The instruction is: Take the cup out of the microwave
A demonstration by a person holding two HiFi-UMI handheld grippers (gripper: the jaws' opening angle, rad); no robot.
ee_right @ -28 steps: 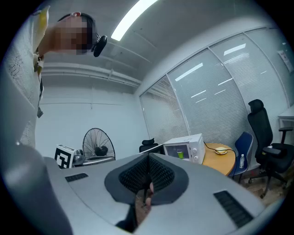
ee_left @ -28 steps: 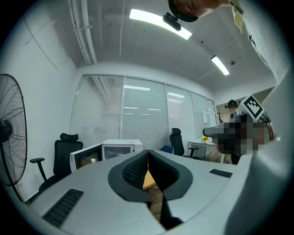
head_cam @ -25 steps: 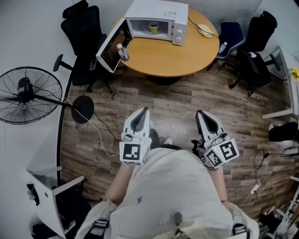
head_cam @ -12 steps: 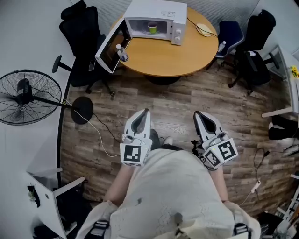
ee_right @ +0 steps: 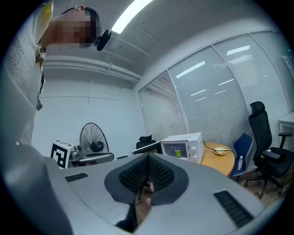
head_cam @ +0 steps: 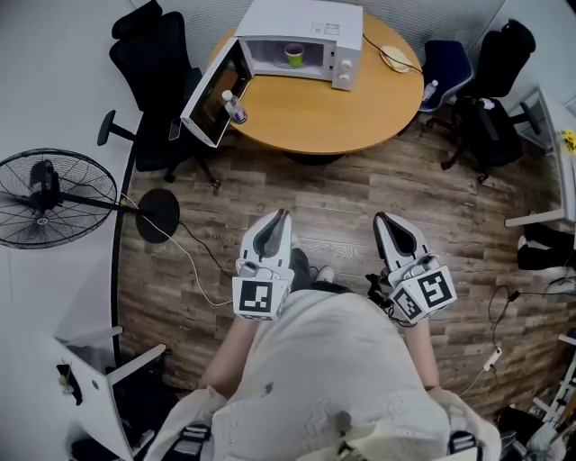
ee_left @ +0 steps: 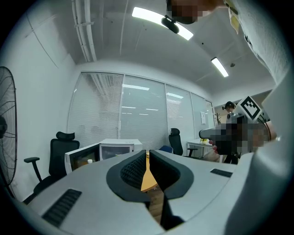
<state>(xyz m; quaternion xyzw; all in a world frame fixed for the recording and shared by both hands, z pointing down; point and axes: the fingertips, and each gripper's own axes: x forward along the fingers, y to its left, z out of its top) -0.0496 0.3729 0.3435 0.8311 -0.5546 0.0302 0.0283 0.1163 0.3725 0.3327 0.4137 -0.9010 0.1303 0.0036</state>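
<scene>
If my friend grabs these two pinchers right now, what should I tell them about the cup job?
Left gripper: shut, empty, held low over the floor, well short of the table.
Right gripper: shut, empty, beside the left one.
The green cup stands inside the microwave on the table. The door is swung open, with a small bottle on the table beside it.
Done: the door is open.
Left: step up, open a gripper, grip the cup and bring it out.

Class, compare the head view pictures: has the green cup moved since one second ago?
No. The green cup sits in the same spot inside the white microwave, to the right of its open door.
</scene>
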